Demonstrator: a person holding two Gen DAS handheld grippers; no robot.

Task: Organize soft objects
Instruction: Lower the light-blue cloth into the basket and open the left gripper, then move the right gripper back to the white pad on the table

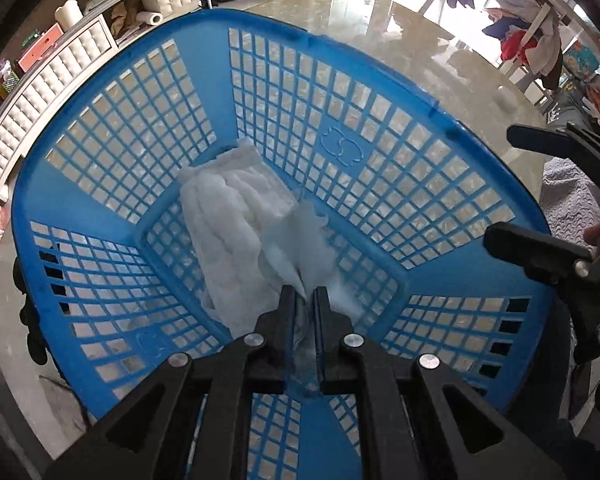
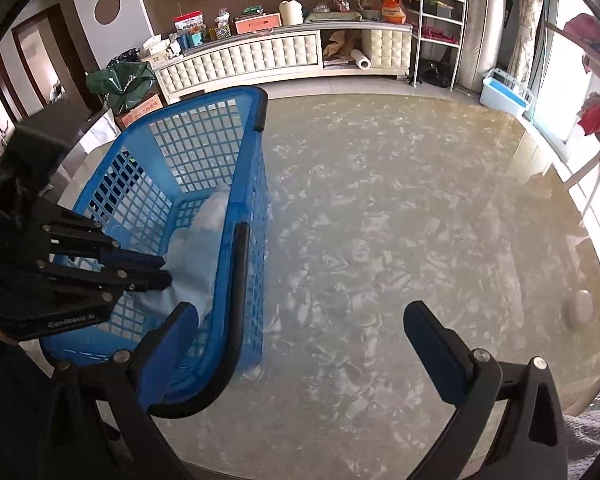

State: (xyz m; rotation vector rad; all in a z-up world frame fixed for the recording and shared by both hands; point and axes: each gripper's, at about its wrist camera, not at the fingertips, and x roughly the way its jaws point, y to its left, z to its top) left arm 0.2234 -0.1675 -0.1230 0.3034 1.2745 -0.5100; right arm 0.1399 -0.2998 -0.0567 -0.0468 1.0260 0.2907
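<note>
A blue plastic lattice basket (image 1: 332, 80) stands on a glossy marbled table, also seen at the left in the right wrist view as the basket (image 2: 188, 152). Inside it lies a white fluffy cloth (image 1: 228, 236). My left gripper (image 1: 304, 292) points down into the basket, shut on a thin pale cloth (image 1: 312, 236) that drapes over the white one. In the right wrist view the left gripper (image 2: 166, 270) pinches that pale cloth (image 2: 192, 264). My right gripper (image 2: 300, 316) stands open over the bare table beside the basket, nothing between its fingers; its fingers (image 1: 516, 244) show at the right of the left wrist view.
A quilted cream sideboard (image 2: 276, 60) with boxes and rolls runs along the far wall. A white wire shelf (image 2: 436, 20) and a pale blue bin (image 2: 504, 92) stand at the back right. Clothes hang on a rack (image 1: 536, 32). A grey quilted fabric (image 1: 568, 200) lies right of the basket.
</note>
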